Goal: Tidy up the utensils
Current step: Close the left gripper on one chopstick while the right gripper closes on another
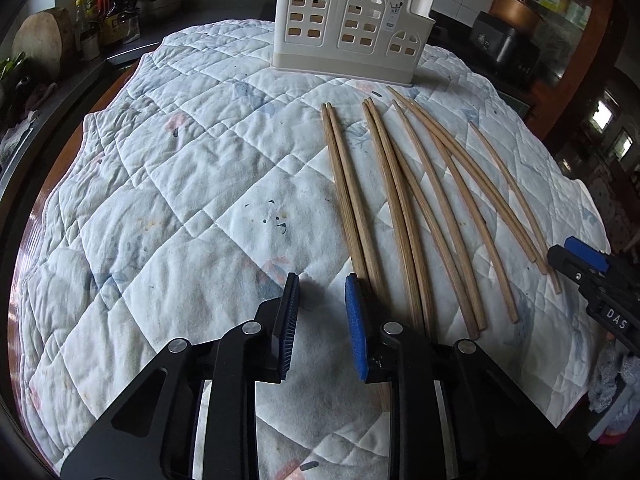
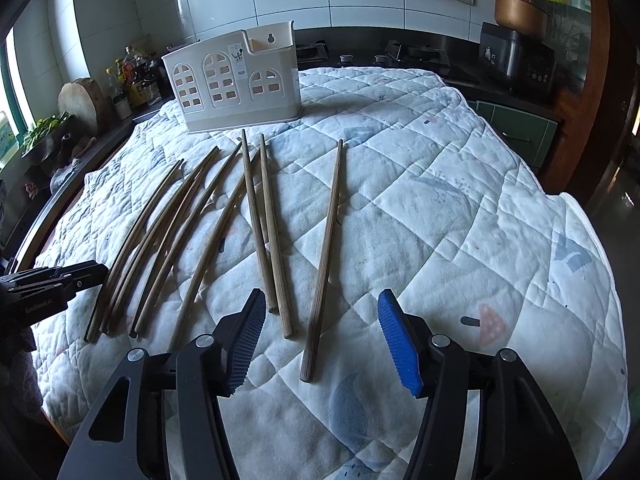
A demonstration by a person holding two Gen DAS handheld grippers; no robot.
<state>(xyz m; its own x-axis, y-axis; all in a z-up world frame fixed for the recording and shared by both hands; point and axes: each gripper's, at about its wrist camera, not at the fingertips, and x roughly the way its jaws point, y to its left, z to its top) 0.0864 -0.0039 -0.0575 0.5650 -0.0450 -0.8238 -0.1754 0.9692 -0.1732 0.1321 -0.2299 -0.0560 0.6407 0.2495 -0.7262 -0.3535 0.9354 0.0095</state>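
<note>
Several wooden chopsticks (image 1: 401, 216) lie spread side by side on a white quilted cloth (image 1: 180, 180), pointing toward a cream utensil holder (image 1: 352, 28) with arched cut-outs at the far edge. My left gripper (image 1: 323, 284) hovers open just left of the leftmost pair, with only cloth between its blue pads. In the right wrist view my right gripper (image 2: 323, 300) stands open over the rightmost single chopstick (image 2: 326, 248), whose near end lies between the fingers untouched. The holder (image 2: 236, 80) stands upright at the back left there. Each gripper shows at the edge of the other's view.
The cloth (image 2: 440, 200) covers a round table with a wooden rim. A dark counter behind holds bottles (image 1: 100, 12), a wood chopping block (image 2: 82, 100), a stove (image 2: 416, 54) and a black cooker (image 2: 516, 60). A wooden cabinet stands at the right.
</note>
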